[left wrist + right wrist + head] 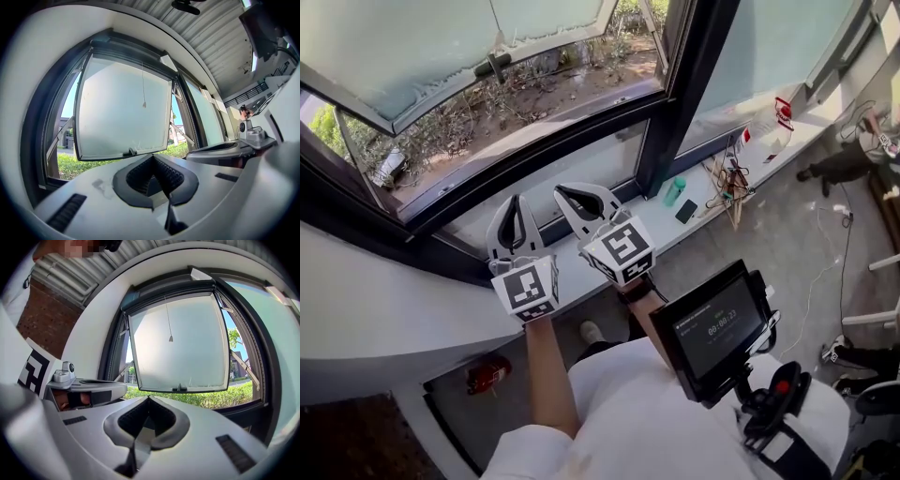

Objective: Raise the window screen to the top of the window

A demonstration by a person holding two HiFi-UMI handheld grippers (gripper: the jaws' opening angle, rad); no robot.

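1. Nearest to you, the timer box [719, 328] sits on your right, by your arm. It is not in the way.
2. Your left gripper [517, 200] and right gripper [564, 195] are side by side, just on the near side of the sill [661, 230]. They point at the window. Both are squeezed tight and hold nothing.
3. On the sill, off to the right, lie a green thing [674, 191], a phone [685, 211] and some wires [729, 183]. They are well apart from your grippers.
4. Farther out, the pane [124, 108] is swung open to the outside. A thin cord [143, 84] hangs in front of it from the top bar [164, 290].
5. No mesh covers the opening, and the grass outside shows clearly. I think the screen is already rolled up at the top bar, though I cannot see the mesh itself.
6. So the job looks done, or very nearly. If it needs more, the cord is high and far from both grippers. Nothing blocks the way.
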